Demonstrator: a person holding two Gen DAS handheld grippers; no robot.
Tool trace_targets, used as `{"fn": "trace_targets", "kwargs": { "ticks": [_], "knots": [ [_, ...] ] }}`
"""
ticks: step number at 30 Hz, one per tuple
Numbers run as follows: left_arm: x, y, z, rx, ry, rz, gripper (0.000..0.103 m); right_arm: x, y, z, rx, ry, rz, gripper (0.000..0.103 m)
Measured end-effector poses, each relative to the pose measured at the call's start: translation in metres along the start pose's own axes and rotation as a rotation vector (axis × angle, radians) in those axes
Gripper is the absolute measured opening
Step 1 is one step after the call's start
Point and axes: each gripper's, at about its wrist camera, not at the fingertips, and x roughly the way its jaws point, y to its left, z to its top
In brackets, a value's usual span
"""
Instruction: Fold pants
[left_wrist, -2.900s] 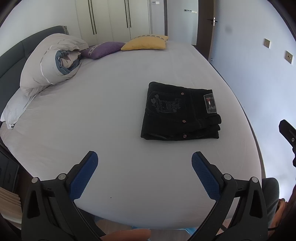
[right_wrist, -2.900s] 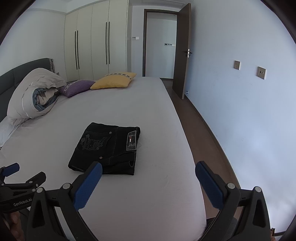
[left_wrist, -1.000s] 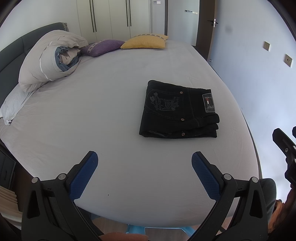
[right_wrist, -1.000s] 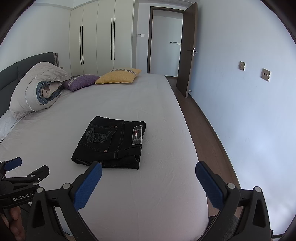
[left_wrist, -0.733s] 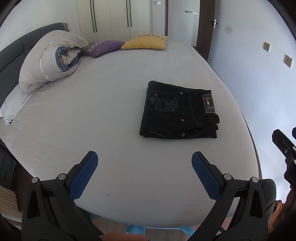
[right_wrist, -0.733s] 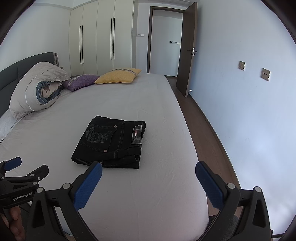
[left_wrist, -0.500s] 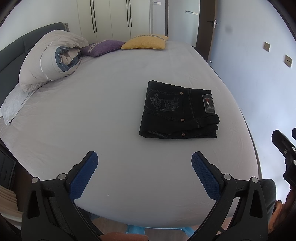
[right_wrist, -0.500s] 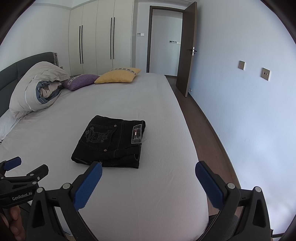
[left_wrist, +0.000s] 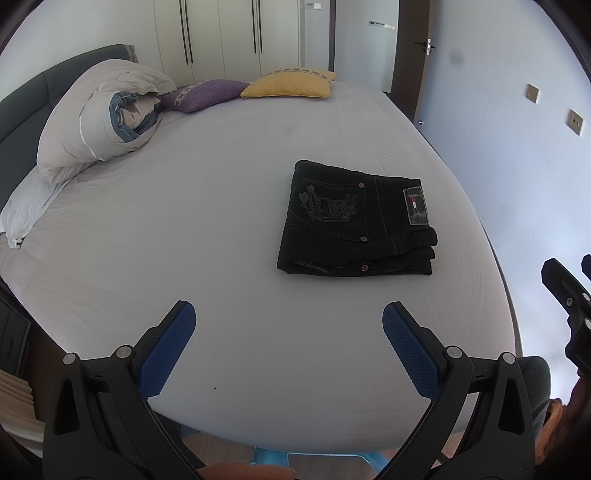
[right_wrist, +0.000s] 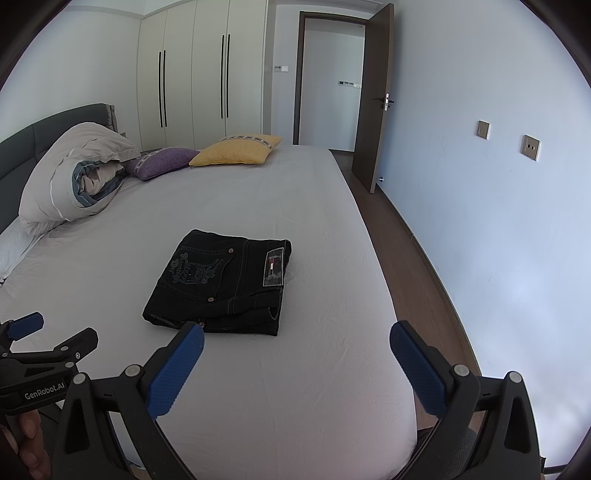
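Black pants (left_wrist: 354, 221) lie folded into a compact rectangle on the bed's white sheet (left_wrist: 184, 229), back pocket and label facing up. The same folded pants (right_wrist: 221, 284) show in the right wrist view, just beyond the left fingertip. My left gripper (left_wrist: 288, 325) is open, held back above the bed's near edge with nothing between its blue pads. My right gripper (right_wrist: 297, 341) is also open and empty, above the near edge. Both stand apart from the pants.
A rolled duvet (left_wrist: 103, 118), a purple cushion (left_wrist: 207, 92) and a yellow cushion (left_wrist: 288, 83) sit at the headboard end. A wall (right_wrist: 480, 184) and wooden floor strip (right_wrist: 406, 251) run along the bed's right side, with an open door (right_wrist: 373, 99) beyond.
Both grippers have drawn slightly back from the bed since the earliest frames; over the last second almost nothing has moved. The pants stay folded in place.
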Motion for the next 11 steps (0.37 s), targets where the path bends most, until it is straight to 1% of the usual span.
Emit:
{"fn": "trace_targets", "kwargs": {
  "ticks": [11],
  "knots": [
    [0.0011,0.0023,0.0016,-0.021,0.002,0.001,0.103,0.0005,-0.0005,-0.0008,0.006,0.004,0.0,0.103]
  ]
}}
